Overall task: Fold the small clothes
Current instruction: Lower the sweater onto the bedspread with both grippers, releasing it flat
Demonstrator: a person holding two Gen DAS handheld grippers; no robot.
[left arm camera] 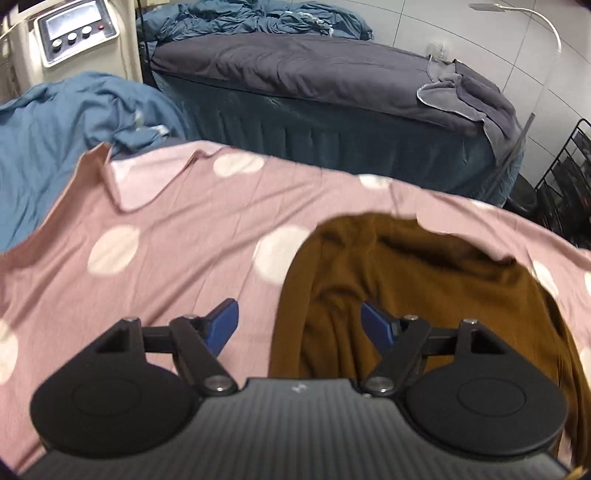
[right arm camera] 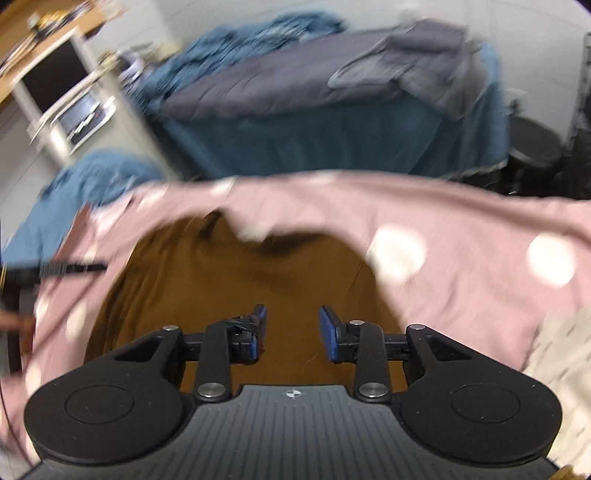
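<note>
A brown garment [left arm camera: 406, 288] lies rumpled on a pink sheet with white dots [left arm camera: 166, 240]. My left gripper [left arm camera: 299, 317] is open and empty, just above the garment's left edge, one blue pad over the sheet and one over the cloth. In the right wrist view, which is blurred by motion, the brown garment [right arm camera: 240, 280] fills the middle on the pink sheet [right arm camera: 461, 236]. My right gripper [right arm camera: 292, 325] is open and empty above the garment's near part.
Blue bedding [left arm camera: 66, 140] is piled at the left beyond the sheet. A second bed with a dark grey cover [left arm camera: 295, 70] and grey towels [left arm camera: 461, 96] stands behind. A white machine [left arm camera: 74, 33] is far left, a black rack [left arm camera: 565, 177] at the right. A pale cloth [right arm camera: 565, 358] lies at my right.
</note>
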